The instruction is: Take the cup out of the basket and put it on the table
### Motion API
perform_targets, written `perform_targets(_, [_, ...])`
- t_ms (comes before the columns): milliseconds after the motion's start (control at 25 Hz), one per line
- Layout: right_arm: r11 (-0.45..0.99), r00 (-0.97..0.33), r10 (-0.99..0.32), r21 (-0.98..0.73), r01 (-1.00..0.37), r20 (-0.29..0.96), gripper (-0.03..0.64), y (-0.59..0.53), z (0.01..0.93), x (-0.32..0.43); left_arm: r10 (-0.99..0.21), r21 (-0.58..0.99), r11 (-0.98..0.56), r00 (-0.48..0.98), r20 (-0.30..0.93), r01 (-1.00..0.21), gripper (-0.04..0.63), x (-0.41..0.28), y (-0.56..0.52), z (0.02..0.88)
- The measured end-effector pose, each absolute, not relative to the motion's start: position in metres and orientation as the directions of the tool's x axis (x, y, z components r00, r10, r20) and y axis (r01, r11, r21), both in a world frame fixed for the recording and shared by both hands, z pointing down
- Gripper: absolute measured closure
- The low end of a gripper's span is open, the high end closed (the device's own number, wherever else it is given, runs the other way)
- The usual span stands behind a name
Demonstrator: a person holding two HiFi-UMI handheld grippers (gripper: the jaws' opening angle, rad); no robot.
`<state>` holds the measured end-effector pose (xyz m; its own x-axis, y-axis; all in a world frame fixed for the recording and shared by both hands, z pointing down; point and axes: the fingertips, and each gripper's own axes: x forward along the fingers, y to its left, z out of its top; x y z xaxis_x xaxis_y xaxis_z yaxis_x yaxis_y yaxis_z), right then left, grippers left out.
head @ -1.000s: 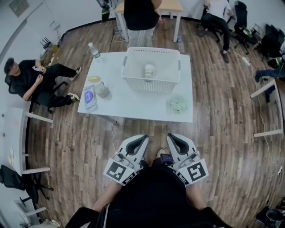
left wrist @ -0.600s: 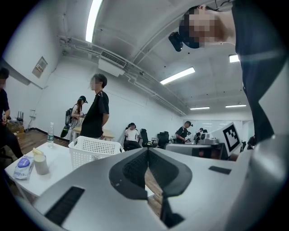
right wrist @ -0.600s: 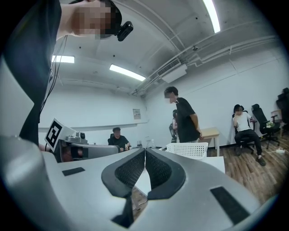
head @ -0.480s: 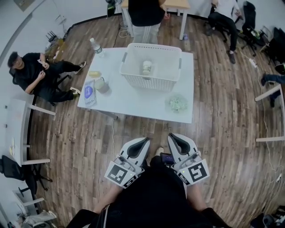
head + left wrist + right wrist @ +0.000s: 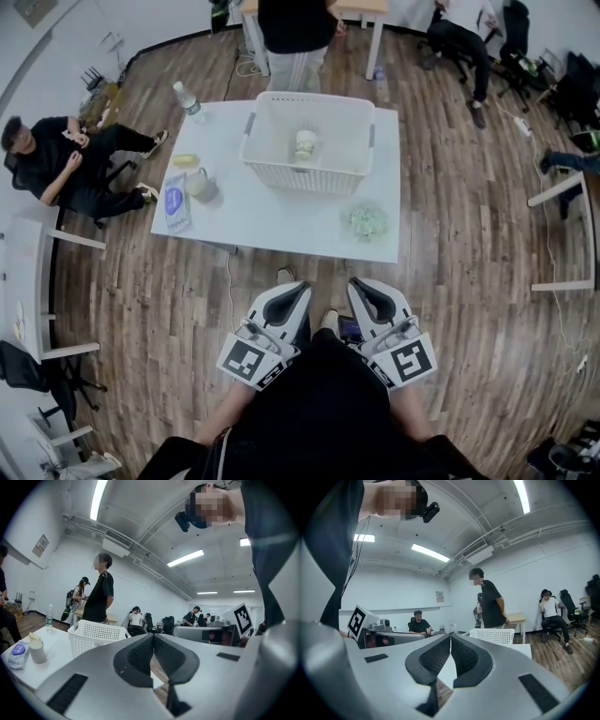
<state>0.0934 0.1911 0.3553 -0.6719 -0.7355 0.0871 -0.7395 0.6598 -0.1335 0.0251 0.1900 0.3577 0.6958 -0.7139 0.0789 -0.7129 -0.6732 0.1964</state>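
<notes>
Well short of the cup: both grippers closed, nothing lifted yet.

The cup (image 5: 305, 143) sits on the bottom of the white basket (image 5: 302, 176), near its middle and seemingly upright. The mesh walls ring it on every side, so a grasp will likely have to come down over the rim. The basket stands on the far half of the worktop (image 5: 281, 220), which leaves bare surface in front of it, between a mug (image 5: 200, 185) and a greenish bundle (image 5: 367, 221), as a probable set-down spot. The left gripper (image 5: 298, 289) and right gripper (image 5: 361, 286) are held close to the person's body and point level toward the worktop, well apart from it across wooden floor. Each has its jaws pressed together on nothing. I read this as an approach posture, and one gripper must spread before it reaches in.
</notes>
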Motion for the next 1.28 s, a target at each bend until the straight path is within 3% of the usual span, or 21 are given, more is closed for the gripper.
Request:
perform_targets(560, [0.625,-0.63,-0.771,-0.076,-0.777,0.098,0.591,0.087,0.334,0.045,-0.673,0.18,-0.722,0.738,0.035,-0.668,0.584,-0.019,0.079,0.342])
perform_targets(1280, [0.521,-0.532,-0.831,-0.106,-0.847,0.163,0.591,0.004,0.351,-0.032,-0.612,0.139,-0.772,0.785,0.101,-0.62,0.584,-0.109,-0.015,0.365])
